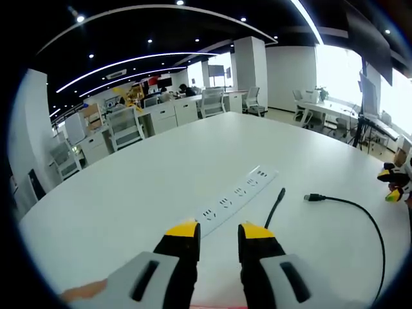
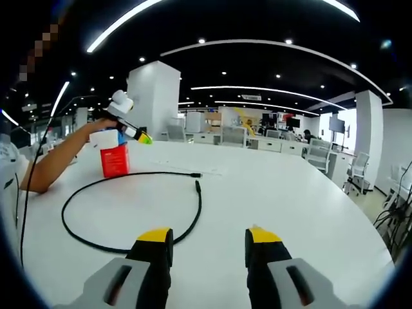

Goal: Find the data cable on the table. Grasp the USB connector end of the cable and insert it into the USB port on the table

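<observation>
A black data cable (image 1: pixel 376 228) lies on the white table (image 1: pixel 129 193). Its thicker plug end (image 1: pixel 313 197) and its thin end (image 1: pixel 281 192) both point toward a white power strip (image 1: pixel 235 193). My left gripper (image 1: pixel 219 232) hovers open just short of the strip, nothing between its jaws. In the right gripper view the cable (image 2: pixel 77 193) makes a wide loop, and its two ends (image 2: pixel 197 180) lie close together ahead. My right gripper (image 2: pixel 207 237) is open and empty, short of the loop. The left gripper (image 2: pixel 132 132) shows at the far left, held in a hand.
The right gripper's yellow tips (image 1: pixel 393 183) show at the right edge of the left gripper view. A red box (image 2: pixel 114 161) stands under the person's hand, with the forearm (image 2: pixel 55 164) on the table. Desks and office chairs (image 1: pixel 125 125) stand beyond the table's far edge.
</observation>
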Action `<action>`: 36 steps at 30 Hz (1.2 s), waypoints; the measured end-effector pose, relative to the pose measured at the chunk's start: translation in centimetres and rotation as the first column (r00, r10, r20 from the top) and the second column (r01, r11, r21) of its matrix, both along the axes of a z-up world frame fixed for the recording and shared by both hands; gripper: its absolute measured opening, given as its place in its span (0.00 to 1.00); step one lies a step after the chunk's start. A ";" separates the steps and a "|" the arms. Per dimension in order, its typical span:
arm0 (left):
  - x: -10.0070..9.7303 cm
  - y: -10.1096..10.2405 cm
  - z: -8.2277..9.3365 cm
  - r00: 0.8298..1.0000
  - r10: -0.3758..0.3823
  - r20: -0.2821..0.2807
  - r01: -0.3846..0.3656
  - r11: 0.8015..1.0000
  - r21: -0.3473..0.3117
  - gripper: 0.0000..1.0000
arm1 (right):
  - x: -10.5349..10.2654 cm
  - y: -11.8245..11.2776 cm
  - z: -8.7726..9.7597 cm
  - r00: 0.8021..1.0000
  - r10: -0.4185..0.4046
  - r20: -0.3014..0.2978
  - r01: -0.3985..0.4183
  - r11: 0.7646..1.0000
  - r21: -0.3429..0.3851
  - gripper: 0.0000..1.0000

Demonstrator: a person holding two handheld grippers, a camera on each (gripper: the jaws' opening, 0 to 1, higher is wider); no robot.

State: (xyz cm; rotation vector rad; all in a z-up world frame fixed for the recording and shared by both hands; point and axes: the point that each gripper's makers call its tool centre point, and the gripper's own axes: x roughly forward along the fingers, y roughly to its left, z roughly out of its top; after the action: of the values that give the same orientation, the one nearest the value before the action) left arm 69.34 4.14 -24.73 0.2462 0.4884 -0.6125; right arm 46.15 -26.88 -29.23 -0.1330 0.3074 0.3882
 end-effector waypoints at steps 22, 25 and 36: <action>-0.1 0.0 0.0 1.000 0.000 0.000 0.000 1.000 -0.001 0.24 | 1.7 2.0 -0.2 0.998 0.061 -0.035 -0.061 0.998 0.007 0.46; -0.1 0.0 0.0 1.000 0.000 -0.001 0.000 1.000 0.000 0.24 | 2.0 2.1 -0.3 0.997 0.064 -0.037 -0.064 0.998 0.001 0.46; -0.2 0.0 0.0 1.000 0.001 -0.001 -0.001 1.000 0.000 0.24 | 3.5 3.1 -0.9 0.994 0.093 -0.055 -0.094 0.995 -0.018 0.46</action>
State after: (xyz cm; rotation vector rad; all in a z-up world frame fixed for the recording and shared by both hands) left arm 69.17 4.12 -24.74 0.2460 0.4898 -0.6120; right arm 49.60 -23.75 -30.16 -0.1578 0.3590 0.4821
